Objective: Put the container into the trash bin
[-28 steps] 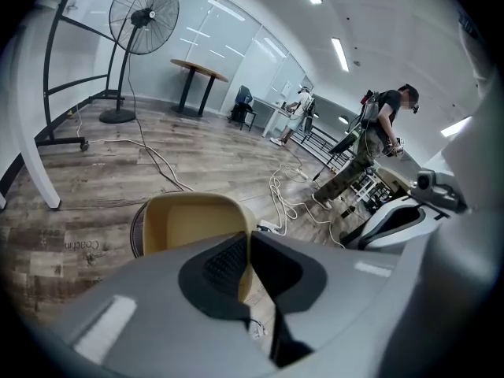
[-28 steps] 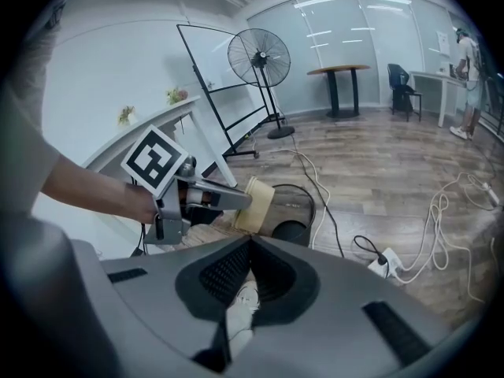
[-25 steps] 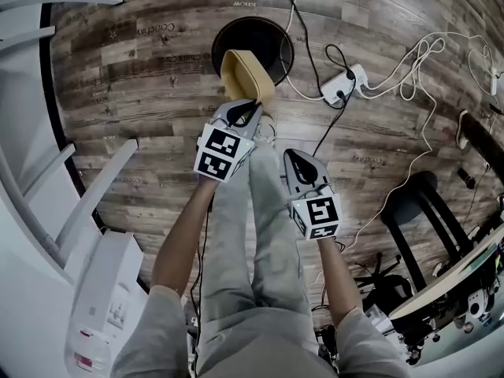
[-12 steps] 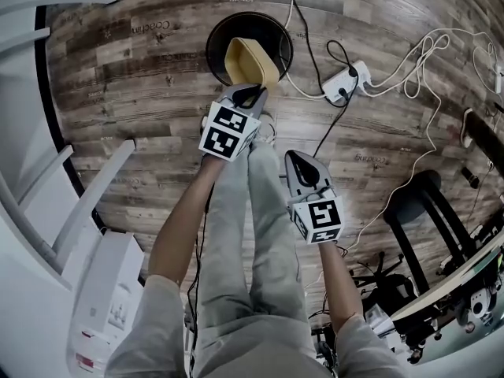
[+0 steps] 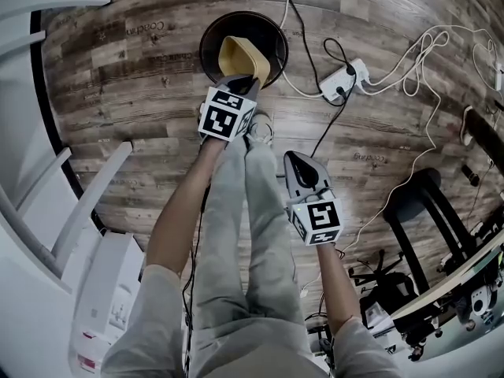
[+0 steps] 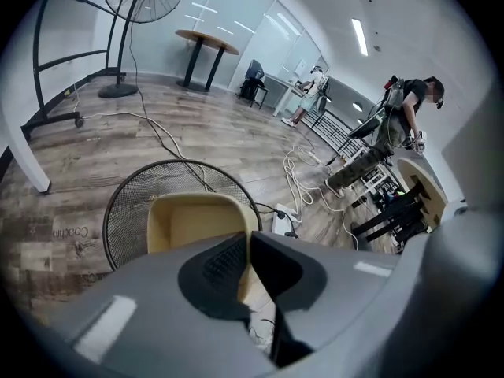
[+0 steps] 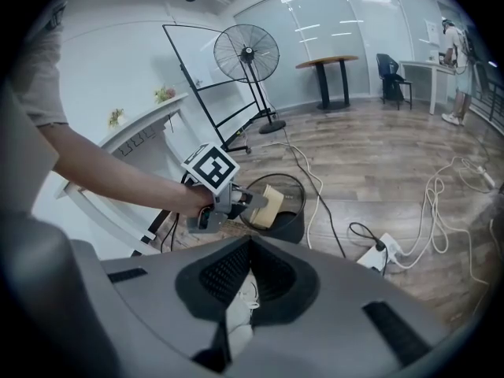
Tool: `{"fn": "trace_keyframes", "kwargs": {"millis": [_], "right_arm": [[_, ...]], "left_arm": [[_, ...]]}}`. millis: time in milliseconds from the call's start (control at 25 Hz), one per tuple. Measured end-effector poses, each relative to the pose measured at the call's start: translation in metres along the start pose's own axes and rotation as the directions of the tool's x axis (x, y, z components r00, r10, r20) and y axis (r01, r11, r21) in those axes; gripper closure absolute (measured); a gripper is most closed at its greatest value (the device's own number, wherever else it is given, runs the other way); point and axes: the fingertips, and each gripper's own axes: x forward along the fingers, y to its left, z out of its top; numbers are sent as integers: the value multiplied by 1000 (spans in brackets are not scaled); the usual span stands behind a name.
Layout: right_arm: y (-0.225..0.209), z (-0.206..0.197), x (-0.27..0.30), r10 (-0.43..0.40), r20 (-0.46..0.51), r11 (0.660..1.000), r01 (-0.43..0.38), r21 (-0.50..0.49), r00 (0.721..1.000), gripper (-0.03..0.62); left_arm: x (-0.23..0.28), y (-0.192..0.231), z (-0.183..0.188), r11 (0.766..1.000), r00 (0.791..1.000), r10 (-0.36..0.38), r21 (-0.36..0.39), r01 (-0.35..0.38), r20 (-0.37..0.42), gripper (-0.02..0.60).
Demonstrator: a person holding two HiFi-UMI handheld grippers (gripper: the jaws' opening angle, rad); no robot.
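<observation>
Two jaws of the left gripper [image 5: 241, 82] pinch the near wall of the tan container [image 5: 239, 53]. Its long axis runs straight out ahead of them, open side up, over the black mesh trash bin [image 5: 207, 41]. The right gripper [image 5: 294, 157] has its jaws pressed together, empty.

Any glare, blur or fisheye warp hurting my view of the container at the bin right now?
Head view: the edges bow heavily, but the container and trash bin look sharp near top centre. Left gripper view: crisp on the container, no glare on it, black vignette corners. Right gripper view: the left gripper is small yet clear.
</observation>
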Motion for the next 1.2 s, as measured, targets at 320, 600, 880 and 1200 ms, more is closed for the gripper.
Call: {"fn": "trace_keyframes", "kwargs": {"millis": [320,600,880,1200], "right_arm": [[1,4,3,-1,-5,1000,1,9,1000,580],[4,4,2,9,-9,1000,-9,6,1000,580],[1,5,1,5,-12,1000,-5,-2,1000,580],[6,8,1,15,-13,1000,-15,-11,1000,580]], "left_arm": [[17,19,-8,998,998,25,-53,-28,-63,549],[26,32,-14,996,992,42,-71,-51,-122,500],[24,37,-20,994,989,54,-83,-65,-135,373],[9,34,-16,993,993,80,-79,-87,-86,350]]}}
